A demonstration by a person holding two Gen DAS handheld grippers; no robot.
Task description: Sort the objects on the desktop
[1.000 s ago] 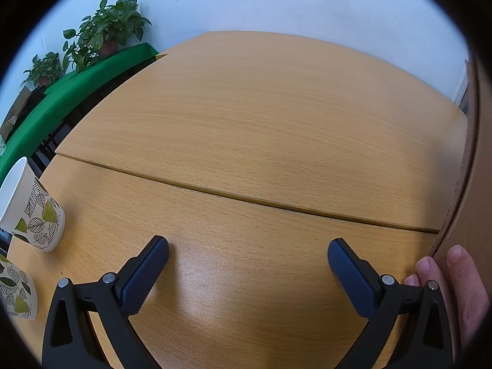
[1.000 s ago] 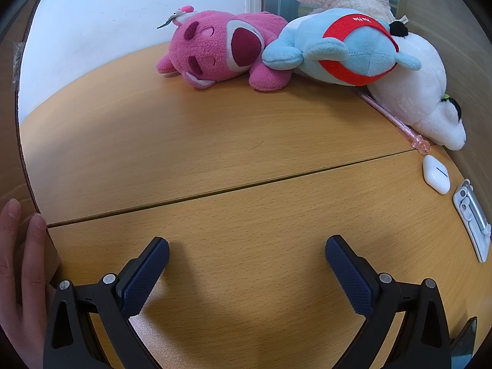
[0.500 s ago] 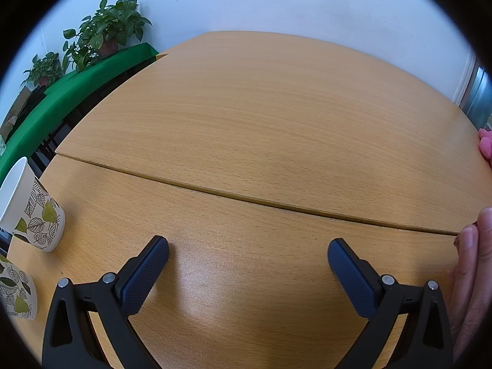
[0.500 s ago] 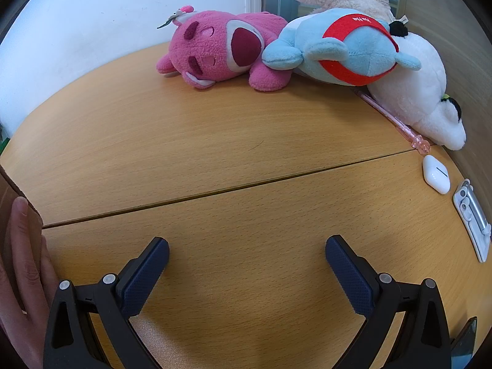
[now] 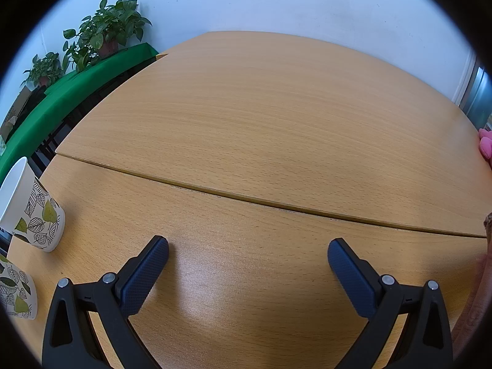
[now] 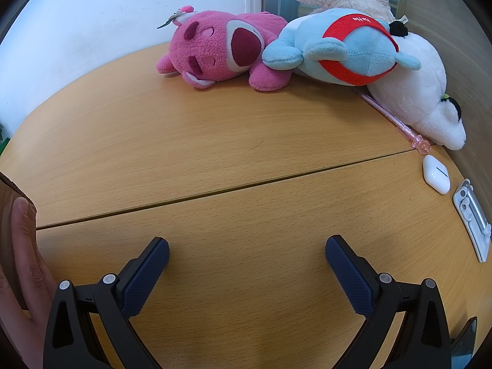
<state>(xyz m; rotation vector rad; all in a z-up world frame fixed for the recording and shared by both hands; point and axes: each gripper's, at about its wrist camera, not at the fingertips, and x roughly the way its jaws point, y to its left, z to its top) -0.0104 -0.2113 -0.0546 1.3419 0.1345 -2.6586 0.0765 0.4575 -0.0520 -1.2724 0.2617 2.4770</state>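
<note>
While both tools sit low over the beech-look tabletop (image 6: 246, 129), nothing is gripped yet: the left gripper (image 5: 247, 256) has its jaws spread wide with bare wood between them, and the right gripper (image 6: 247, 255) is just as released, its textured dark-blue pads (image 6: 147, 276) framing only wood grain.

Ahead of the right gripper, at the far edge against the wall, three soft toys lie piled together: a fuzzy pink plush bear (image 6: 221, 52), a blue plush with a red band (image 6: 344, 49) leaning on it, and a white plush dog (image 6: 427, 95) slumped to the right, with a cream rabbit ear behind. They look shoved back to free the middle, I'd say. Ahead and to the right, a translucent pink pen (image 6: 396, 123) pokes out from under the dog, a glossy white earbud case (image 6: 436, 174) lies just beyond its tip, and a flat white-and-metal clip-like item (image 6: 472, 218) rests at the right edge; what it is I cannot tell.

Off to the left gripper's left stand two leaf-printed paper cups (image 5: 33, 212), upright and open-mouthed, near each other. A bare hand (image 6: 24, 270) rests at the right gripper's left against something brown. My read: sorting hasn't begun.
</note>
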